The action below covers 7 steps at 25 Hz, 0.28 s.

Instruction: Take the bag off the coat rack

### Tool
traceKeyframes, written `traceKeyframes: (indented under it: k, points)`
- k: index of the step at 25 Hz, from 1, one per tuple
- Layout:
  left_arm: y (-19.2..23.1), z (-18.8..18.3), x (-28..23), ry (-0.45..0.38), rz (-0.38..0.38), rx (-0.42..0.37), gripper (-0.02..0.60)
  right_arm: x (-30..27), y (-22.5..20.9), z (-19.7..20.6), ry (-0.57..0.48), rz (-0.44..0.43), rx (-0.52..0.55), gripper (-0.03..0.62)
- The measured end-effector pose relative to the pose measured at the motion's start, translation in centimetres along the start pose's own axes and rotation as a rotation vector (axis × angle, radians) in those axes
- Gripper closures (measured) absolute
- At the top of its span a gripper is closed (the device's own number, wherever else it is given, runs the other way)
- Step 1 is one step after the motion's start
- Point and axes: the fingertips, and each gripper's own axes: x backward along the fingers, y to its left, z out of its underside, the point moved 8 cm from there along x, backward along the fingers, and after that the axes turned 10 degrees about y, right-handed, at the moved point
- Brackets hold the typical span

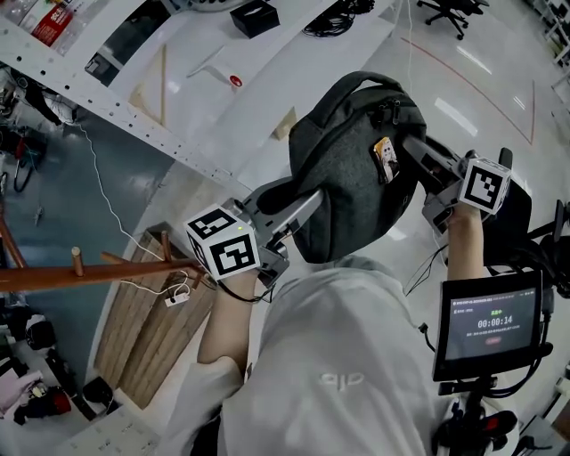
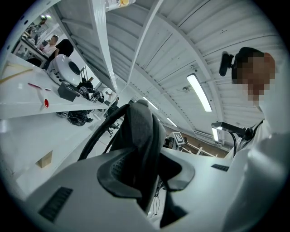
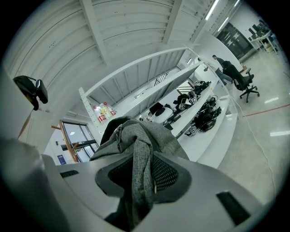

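Observation:
A grey backpack (image 1: 352, 169) hangs in the air between my two grippers, clear of the wooden coat rack (image 1: 53, 277), whose pegs stick out at the lower left. My left gripper (image 1: 303, 207) grips the bag's left side. In the left gripper view it (image 2: 145, 174) is shut on a dark padded strap (image 2: 141, 140). From the right, my right gripper (image 1: 411, 147) holds the bag's upper edge. The right gripper view shows it (image 3: 138, 176) shut on a fold of grey bag fabric (image 3: 141, 154), with the coat rack (image 3: 68, 140) behind on the left.
A long white bench (image 1: 178, 89) with a black box (image 1: 254, 16) and cables runs across the top. A wooden floor panel (image 1: 142, 321) with a white charger (image 1: 176, 298) lies under the rack. A screen (image 1: 490, 325) showing a timer stands at the lower right. A person (image 3: 223, 67) sits far off.

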Motion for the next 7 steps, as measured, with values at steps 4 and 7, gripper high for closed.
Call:
traceKeyframes:
  k: [4, 7]
  points:
    - [-0.21, 0.43, 0.31, -0.009, -0.01, 0.015, 0.468, -0.18, 0.24, 0.11, 0.01, -0.009, 0.004, 0.482]
    - [-0.52, 0.77, 0.68, -0.014, -0.014, 0.021, 0.468, -0.26, 0.55, 0.29, 0.015, -0.018, 0.007, 0.482]
